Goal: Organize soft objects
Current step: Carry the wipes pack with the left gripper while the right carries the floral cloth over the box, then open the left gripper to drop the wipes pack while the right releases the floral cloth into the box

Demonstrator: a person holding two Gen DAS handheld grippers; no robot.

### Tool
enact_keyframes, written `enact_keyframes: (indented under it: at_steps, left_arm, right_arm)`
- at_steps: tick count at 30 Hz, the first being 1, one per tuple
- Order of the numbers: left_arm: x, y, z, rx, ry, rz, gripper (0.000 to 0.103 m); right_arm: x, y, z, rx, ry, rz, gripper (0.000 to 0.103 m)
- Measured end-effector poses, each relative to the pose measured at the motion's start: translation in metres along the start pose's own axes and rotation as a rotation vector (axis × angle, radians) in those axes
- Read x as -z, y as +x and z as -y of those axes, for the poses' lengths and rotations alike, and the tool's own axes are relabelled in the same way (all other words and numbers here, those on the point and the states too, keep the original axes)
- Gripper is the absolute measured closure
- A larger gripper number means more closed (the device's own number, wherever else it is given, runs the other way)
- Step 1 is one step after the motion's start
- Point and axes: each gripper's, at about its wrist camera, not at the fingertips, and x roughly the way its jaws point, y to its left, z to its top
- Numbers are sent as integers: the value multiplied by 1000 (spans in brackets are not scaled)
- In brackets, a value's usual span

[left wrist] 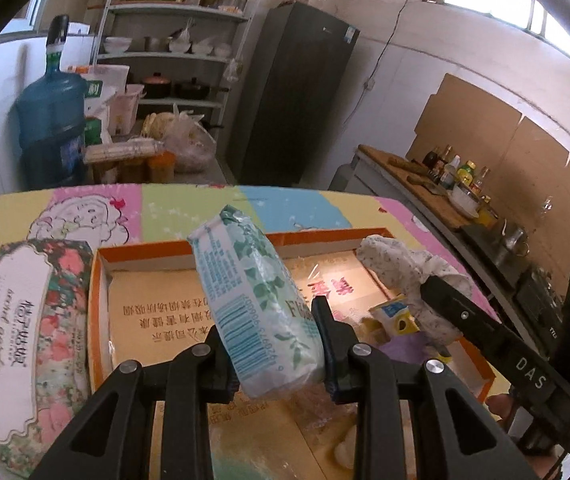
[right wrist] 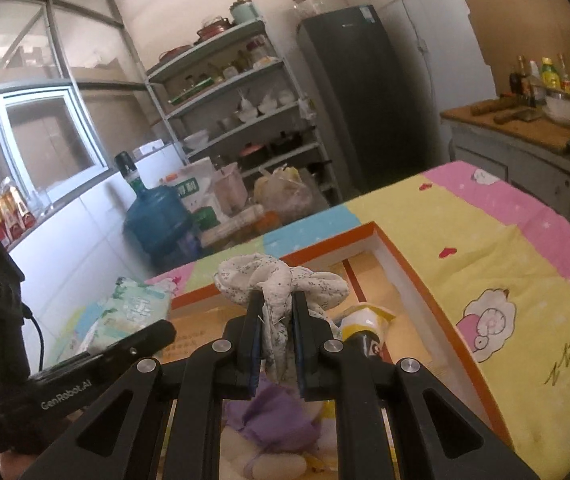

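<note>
Since both loads hang above the box (left wrist: pixel 481 364) at centre frame, left gripper (left wrist: pixel 271 336) pinches the tissue pack (left wrist: pixel 257 300); right gripper (right wrist: pixel 277 340) clamps the cloth (right wrist: pixel 277 284), likely for dropping inside.

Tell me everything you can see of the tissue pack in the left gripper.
The tissue pack is a soft, pillow-like packet in glossy plastic film, white to pale blue with green leaf prints, a barcode and small print on one face. The left gripper is shut on its lower half, fingers pressing both sides. It is held off the surface, tilted with its top leaning left, above the orange-rimmed cardboard box. Nothing else appears to touch it. From the right wrist view it shows partly, behind the left gripper.
</note>
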Motion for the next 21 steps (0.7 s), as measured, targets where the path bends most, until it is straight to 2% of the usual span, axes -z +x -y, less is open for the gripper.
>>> enact_keyframes:
  at_steps: [10, 14, 16, 18, 21]
  left_arm:
    - [2, 18, -1, -27, -14, -95, 70]
    - [3, 19, 2, -45, -7, -113, 59]
    - [3, 17, 3, -43, -3, -106, 53]
    - [2, 15, 4, -35, -2, -98, 41]
    - [2, 10, 4, -26, -6, -87, 32]
  right_arm:
    - [5, 15, 0, 49, -28, -51, 89]
    - [7, 14, 0, 43, -24, -53, 87]
    - [8, 15, 1, 31, -19, -54, 83]
    - [9, 15, 1, 21, -14, -54, 79]
    - [9, 13, 2, 10, -7, -42, 74]
